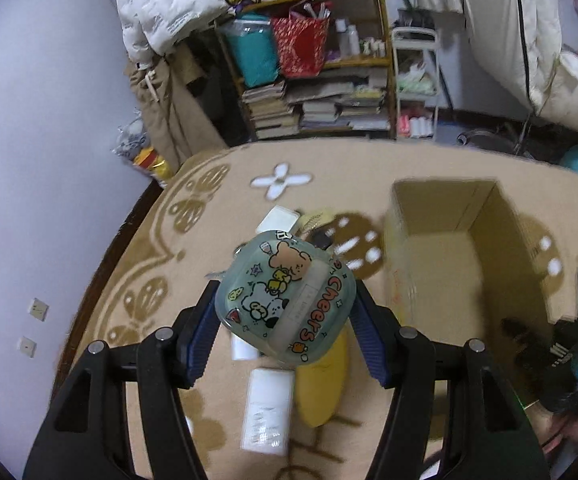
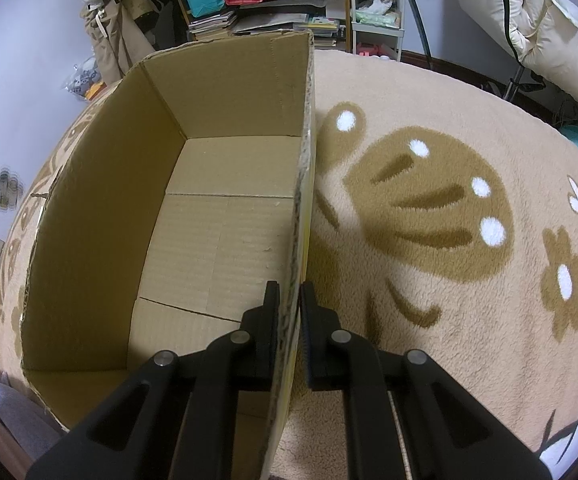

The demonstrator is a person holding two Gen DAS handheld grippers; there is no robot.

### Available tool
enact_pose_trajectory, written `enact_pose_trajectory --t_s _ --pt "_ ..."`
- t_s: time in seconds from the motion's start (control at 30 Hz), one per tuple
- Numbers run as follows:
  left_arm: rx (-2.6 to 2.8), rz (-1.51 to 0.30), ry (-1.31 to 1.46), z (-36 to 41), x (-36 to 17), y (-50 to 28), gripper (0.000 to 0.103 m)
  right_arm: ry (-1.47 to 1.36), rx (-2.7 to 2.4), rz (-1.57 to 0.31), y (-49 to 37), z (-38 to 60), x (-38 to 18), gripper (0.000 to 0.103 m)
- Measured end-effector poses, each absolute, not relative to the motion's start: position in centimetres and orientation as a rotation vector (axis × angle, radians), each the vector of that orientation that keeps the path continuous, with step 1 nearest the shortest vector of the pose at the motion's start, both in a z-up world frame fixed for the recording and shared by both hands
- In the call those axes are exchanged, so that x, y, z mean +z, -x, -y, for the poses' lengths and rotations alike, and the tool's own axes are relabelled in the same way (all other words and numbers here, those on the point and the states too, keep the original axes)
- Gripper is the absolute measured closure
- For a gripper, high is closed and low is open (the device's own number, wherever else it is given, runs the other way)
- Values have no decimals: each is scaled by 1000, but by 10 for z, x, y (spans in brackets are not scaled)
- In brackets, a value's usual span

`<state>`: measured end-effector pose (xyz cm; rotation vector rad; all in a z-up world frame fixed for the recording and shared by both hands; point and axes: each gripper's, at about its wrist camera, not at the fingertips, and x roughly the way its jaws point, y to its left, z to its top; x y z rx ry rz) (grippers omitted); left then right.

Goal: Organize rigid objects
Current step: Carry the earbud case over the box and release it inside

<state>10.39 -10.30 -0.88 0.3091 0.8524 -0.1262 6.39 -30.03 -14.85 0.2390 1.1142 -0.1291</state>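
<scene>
Left gripper (image 1: 285, 312) has its blue pads clamped on the cartoon-print container (image 1: 285, 300), which we're holding tilted above the carpet (image 1: 217, 200), left of the cardboard box (image 1: 441, 248). Right gripper (image 2: 290, 316) pinches the box wall (image 2: 303, 200), steadying it. Risks: smooth rounded plastic could slip; container may clip the rim.

Counts on the rug

One cardboard box (image 2: 217, 216), open-topped. One pale green cartoon-printed lidded container (image 1: 287, 298). One yellow banana-shaped object (image 1: 323, 384). Three white box-like items: one beyond the container (image 1: 277, 219), two nearer (image 1: 267, 412). A few small dark or tan pieces behind the container are too blurred to count.
</scene>
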Motion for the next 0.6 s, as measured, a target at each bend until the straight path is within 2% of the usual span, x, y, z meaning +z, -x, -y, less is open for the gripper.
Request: enact_pose_trajectory --t_s 0.33,0.6 --pt "-270 -790 -284 166 16 -101 42 -245 -125 -1112 -63 300 -149 92" --pt "-303 -861 -295 191 -18 -110 42 -263 -117 -1110 -64 301 -150 92"
